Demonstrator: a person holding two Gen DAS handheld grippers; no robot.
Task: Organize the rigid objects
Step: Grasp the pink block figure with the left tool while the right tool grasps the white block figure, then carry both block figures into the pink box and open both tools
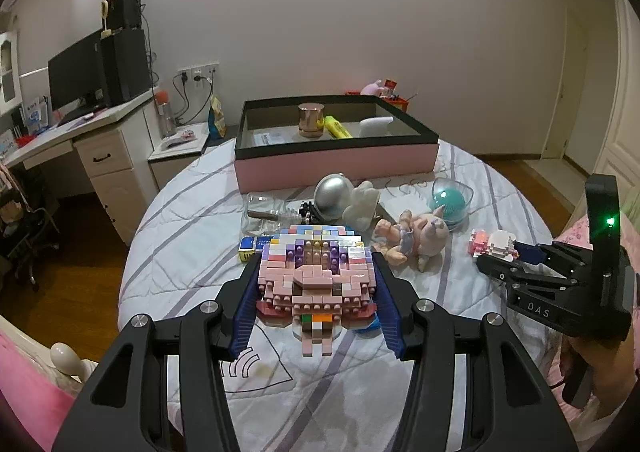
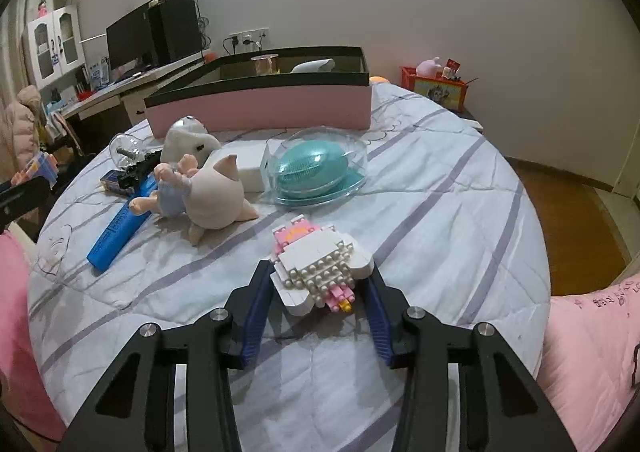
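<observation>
My left gripper [image 1: 316, 272] is shut on a large pink brick-built figure [image 1: 316, 276] and holds it above the bed. My right gripper [image 2: 318, 272] has its fingers around a small white and pink brick figure [image 2: 320, 264] that rests on the quilt; the pads touch its sides. That figure and the right gripper also show in the left wrist view [image 1: 494, 244]. The pink box with a black rim [image 1: 336, 163] stands at the far side of the bed and holds a copper cup [image 1: 311, 119], a yellow marker [image 1: 337, 127] and a white object.
On the quilt lie a plush pig [image 2: 216, 191], a teal item under a clear dome [image 2: 316, 169], a silver ball [image 1: 333, 197], a white plush [image 1: 362, 203], a blue box [image 2: 120, 223] and a glass item [image 1: 264, 211]. A desk stands left.
</observation>
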